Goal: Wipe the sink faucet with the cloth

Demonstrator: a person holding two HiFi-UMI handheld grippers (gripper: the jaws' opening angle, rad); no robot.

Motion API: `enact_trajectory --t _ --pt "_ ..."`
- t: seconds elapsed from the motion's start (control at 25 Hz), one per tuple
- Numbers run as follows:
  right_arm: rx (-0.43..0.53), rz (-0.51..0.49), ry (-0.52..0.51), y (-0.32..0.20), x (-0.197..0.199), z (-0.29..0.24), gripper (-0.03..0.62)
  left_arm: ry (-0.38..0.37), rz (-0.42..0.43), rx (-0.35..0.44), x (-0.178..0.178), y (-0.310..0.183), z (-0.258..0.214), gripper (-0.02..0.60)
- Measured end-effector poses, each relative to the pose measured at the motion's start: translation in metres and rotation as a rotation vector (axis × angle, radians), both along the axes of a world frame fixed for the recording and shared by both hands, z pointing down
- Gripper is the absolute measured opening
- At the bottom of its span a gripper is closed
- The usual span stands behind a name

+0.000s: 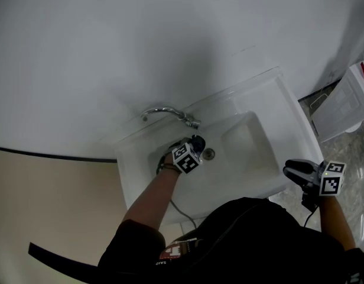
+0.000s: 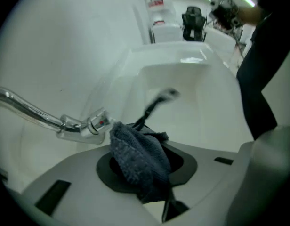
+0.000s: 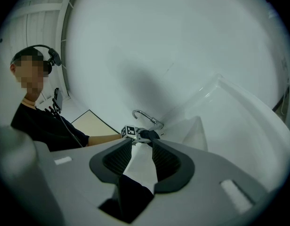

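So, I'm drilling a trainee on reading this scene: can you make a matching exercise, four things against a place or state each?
Things:
A. dark blue-grey terry cloth
B. curved chrome faucet
C. white ceramic sink
D. right hand-held gripper

Places or states:
1. open and empty, off the sink's side
2. clamped in the left hand-held gripper over the basin
3. has a drain hole in its basin
4. mounted on the sink's back rim

Pairs: A-2, B-4, C-3, D-1

Bunched dark cloth (image 2: pixel 140 161) beside chrome faucet (image 2: pixel 65 122)
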State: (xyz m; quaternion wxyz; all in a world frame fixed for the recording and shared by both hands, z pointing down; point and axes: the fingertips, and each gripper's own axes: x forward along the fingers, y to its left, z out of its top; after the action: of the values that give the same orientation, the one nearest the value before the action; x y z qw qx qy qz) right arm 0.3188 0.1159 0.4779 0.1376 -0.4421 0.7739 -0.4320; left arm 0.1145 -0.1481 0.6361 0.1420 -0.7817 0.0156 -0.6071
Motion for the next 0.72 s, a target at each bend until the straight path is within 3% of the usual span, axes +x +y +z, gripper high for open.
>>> enact_trajectory --t 0.12,0.2,0.28,0.36,0.44,0.48,0.56,0.72 --pt "-0.002 -0.011 0.006 -0.005 -0.002 -0.002 0.135 0.151 -0.054 -0.096 0.008 0.027 -0.021 0.104" --pt "-0.007 -0.015 0.01 -0.007 -0.003 -0.003 0.135 0.213 -0.031 -0.031 0.027 0.024 -0.05 0.104" --pt "-0.012 -0.018 0.017 -0.009 -0.004 -0.003 0.135 0.154 0.076 0.116 0.049 0.013 -0.063 0.104" --pt "-0.014 -0.024 0.022 -0.011 -0.006 -0.003 0.135 -0.013 0.209 0.247 0.062 0.001 -0.049 0.104" --pt "-0.009 -0.034 0.025 -0.013 -0.01 -0.005 0.135 -0.169 0.284 0.32 0.06 -0.01 -0.026 0.106" --pt "-0.007 -0.036 0.026 -0.013 -0.01 -0.006 0.135 -0.208 0.288 0.335 0.057 -0.015 -0.02 0.106" --pt "-0.004 -0.026 0.024 -0.013 -0.006 -0.006 0.135 -0.219 0.257 0.352 0.05 -0.022 -0.019 0.106" --pt "-0.015 0.02 0.015 -0.004 0.006 0.002 0.135 -0.154 0.246 0.365 0.036 -0.034 -0.031 0.106"
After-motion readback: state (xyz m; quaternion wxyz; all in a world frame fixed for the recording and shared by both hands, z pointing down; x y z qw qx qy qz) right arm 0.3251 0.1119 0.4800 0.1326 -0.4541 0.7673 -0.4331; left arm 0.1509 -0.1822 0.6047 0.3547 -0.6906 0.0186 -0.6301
